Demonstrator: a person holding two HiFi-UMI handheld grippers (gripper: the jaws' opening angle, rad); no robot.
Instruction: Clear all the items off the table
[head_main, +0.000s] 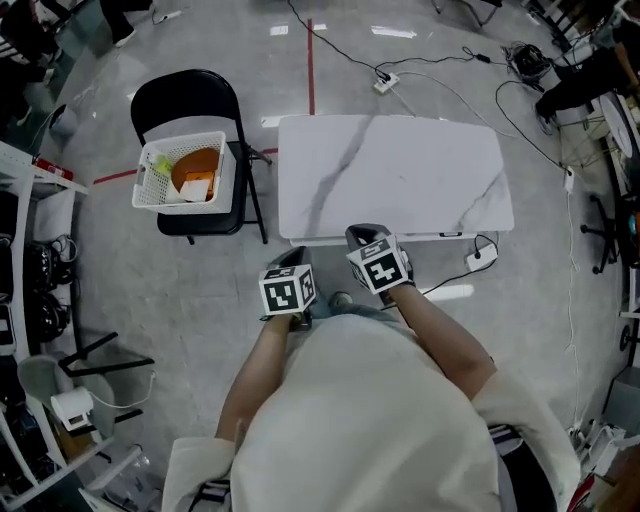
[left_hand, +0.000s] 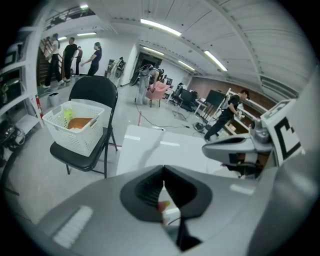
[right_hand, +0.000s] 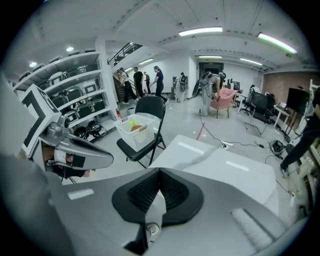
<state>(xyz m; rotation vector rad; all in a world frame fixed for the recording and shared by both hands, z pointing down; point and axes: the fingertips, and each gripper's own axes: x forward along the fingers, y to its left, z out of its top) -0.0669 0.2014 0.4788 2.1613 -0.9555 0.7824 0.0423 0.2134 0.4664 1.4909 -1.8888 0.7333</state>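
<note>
The white marble table (head_main: 400, 170) has a bare top, and it also shows as the table (left_hand: 155, 147) and table (right_hand: 225, 167) in the two gripper views. To its left, a white basket (head_main: 185, 172) sits on a black folding chair (head_main: 185, 95) with an orange item and some yellow-green and pale pieces inside. My left gripper (head_main: 290, 262) and right gripper (head_main: 366, 236) hover side by side at the table's near edge, close to my body. Both are shut and hold nothing: the left gripper (left_hand: 163, 170) jaws meet at their tips, as do those of the right gripper (right_hand: 159, 171).
Cables and a power strip (head_main: 386, 82) lie on the floor beyond the table, and another strip (head_main: 480, 257) lies under its right front. Shelving (right_hand: 75, 95) stands on the left. Several people (left_hand: 75, 55) stand far off behind the chair.
</note>
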